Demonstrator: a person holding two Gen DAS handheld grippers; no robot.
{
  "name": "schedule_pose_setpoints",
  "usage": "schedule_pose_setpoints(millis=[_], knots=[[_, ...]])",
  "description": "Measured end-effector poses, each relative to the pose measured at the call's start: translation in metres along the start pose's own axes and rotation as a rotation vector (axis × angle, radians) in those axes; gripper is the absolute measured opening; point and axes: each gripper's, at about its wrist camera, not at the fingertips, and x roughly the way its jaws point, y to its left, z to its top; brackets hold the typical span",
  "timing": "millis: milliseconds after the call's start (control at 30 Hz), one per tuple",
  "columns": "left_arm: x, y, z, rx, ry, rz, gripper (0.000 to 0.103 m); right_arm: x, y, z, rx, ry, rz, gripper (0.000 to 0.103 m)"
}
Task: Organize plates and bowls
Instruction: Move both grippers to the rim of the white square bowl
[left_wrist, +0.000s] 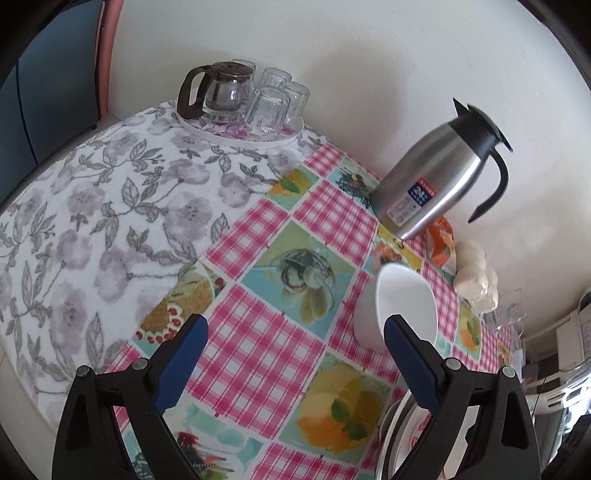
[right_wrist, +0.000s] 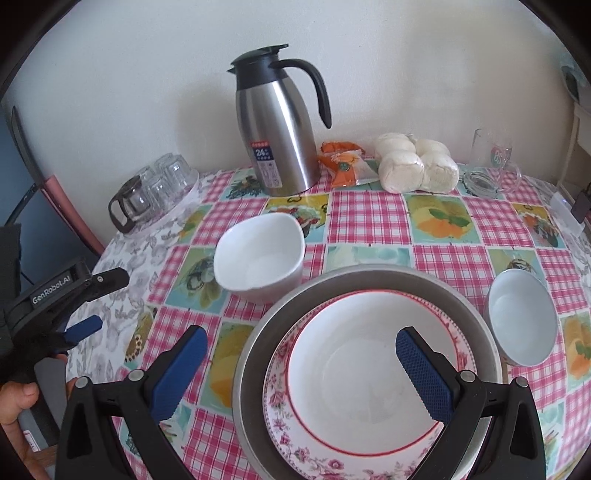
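A: Where do the dishes stand?

B: On the desk (right_wrist: 369, 218), which has a checked cloth. A floral plate (right_wrist: 354, 376) lies nested in a metal basin (right_wrist: 369, 280) at the near edge. A squarish white bowl (right_wrist: 258, 258) sits just beside the basin's far left rim, and a small round bowl (right_wrist: 521, 317) just beside its right.

A: And the grippers?

B: The right gripper (right_wrist: 301, 363) hovers over the plate with its fingers spread wide, holding nothing. The left gripper (left_wrist: 295, 354) is also spread and empty, with the squarish white bowl (left_wrist: 402, 306) close to its right finger; whether that finger touches the rim I cannot tell, since the fisheye bends things there.

A: How would the bowls handle?

B: They look like glazed ceramic: stiff, smooth, likely slippery and breakable. I would pinch the wall at the rim, one finger inside and one outside, and lift slowly. The thin-walled basin probably weighs little, though the plate adds weight.

A: Anything in the way?

B: A steel thermos (right_wrist: 280, 133) stands behind the white bowl, well clear of a straight lift.
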Motion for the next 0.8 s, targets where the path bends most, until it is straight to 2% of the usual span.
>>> schedule_pose_setpoints(millis=[267, 433, 667, 800], knots=[[0.01, -0.001, 0.015, -0.029, -0.052, -0.016, 0.096, 0.009, -0.006, 0.027, 0.024, 0.0, -0.009, 0.103], [0.019, -0.005, 0.021, -0.033, -0.065, -0.044, 0.096, 0.021, -0.004, 0.052, 0.004, 0.039, 0.006, 0.103], [0.028, -0.011, 0.029, -0.073, -0.118, -0.131, 0.096, 0.038, 0.001, 0.085, -0.03, 0.084, -0.032, 0.103], [0.04, -0.018, 0.031, -0.069, -0.082, -0.177, 0.096, 0.042, 0.001, 0.109, -0.012, 0.095, -0.062, 0.103]])
